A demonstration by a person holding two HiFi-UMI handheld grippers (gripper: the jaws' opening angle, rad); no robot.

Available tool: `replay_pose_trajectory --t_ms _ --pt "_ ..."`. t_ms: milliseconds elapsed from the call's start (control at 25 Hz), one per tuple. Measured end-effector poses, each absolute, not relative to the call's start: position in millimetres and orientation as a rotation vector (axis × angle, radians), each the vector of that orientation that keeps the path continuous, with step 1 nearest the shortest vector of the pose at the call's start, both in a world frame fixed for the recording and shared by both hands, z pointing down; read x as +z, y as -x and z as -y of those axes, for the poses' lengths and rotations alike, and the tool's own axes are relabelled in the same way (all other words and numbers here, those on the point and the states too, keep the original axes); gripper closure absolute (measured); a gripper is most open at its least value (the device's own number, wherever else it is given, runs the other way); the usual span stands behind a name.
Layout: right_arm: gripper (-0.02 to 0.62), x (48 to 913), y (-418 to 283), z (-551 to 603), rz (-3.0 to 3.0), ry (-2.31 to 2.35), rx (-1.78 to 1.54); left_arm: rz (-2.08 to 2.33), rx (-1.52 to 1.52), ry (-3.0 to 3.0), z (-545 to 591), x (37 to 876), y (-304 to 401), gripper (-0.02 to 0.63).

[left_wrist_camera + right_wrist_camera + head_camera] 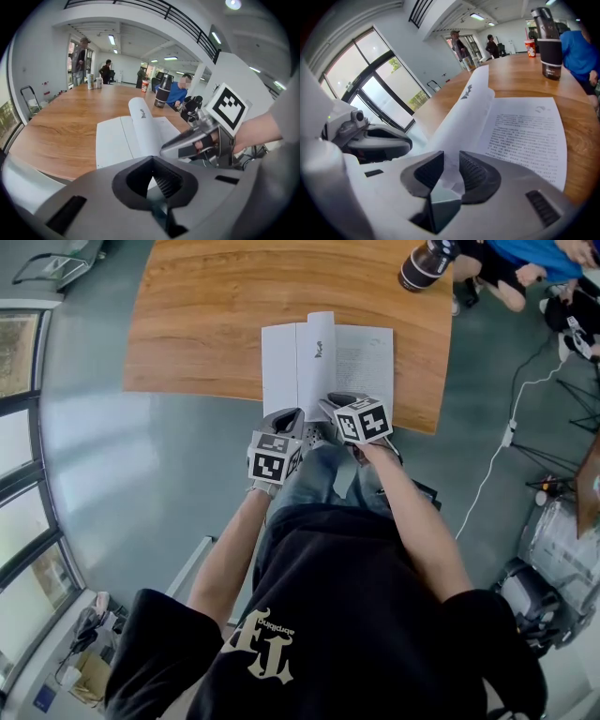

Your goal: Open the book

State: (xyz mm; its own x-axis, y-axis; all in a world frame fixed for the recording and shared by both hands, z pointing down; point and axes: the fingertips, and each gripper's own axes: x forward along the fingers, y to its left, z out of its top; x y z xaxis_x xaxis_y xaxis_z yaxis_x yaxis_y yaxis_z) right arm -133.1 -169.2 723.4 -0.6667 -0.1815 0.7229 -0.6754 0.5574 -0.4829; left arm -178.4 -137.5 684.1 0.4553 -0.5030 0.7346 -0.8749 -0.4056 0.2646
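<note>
Open-plan office, long wooden surface point(206, 315). Book point(361, 357) lies flat at its near edge, already spread open, with printed text showing on the right half. One page point(319, 348) stands curled up at the middle. My right gripper point(449, 171) has its jaws pinched on that page's bottom edge. My left gripper point(152, 180) sits just short of the book, jaws together and empty. I judge the task nearly done: lay the page down, let go.

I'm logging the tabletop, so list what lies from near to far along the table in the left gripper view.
Left claw → book → tumbler → red cup. The cans are left out, since they sit about as far back as the red cup.
</note>
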Motion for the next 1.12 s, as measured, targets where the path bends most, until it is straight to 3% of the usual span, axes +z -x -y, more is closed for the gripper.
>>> replay_pose_trajectory --t_ms 280,520,720,1120 --pt "0.505 719.8 163.6 155.4 2.204 -0.593 1.009 1.202 0.688 -2.148 197.4 649.3 185.8 0.606" --pt "0.506 711.7 188.8 145.7 2.258 -0.521 0.994 1.082 0.716 -2.293 235.7 630.6 149.8 0.607" --pt "0.505 714.8 195.8 136.1 2.246 -0.498 1.042 0.938 0.798 -2.318 242.7 653.8 126.3 0.606" --pt "0.505 717.2 175.9 138.1 2.238 -0.475 1.048 0.919 0.99 -2.107 222.3 727.6 168.7 0.606"
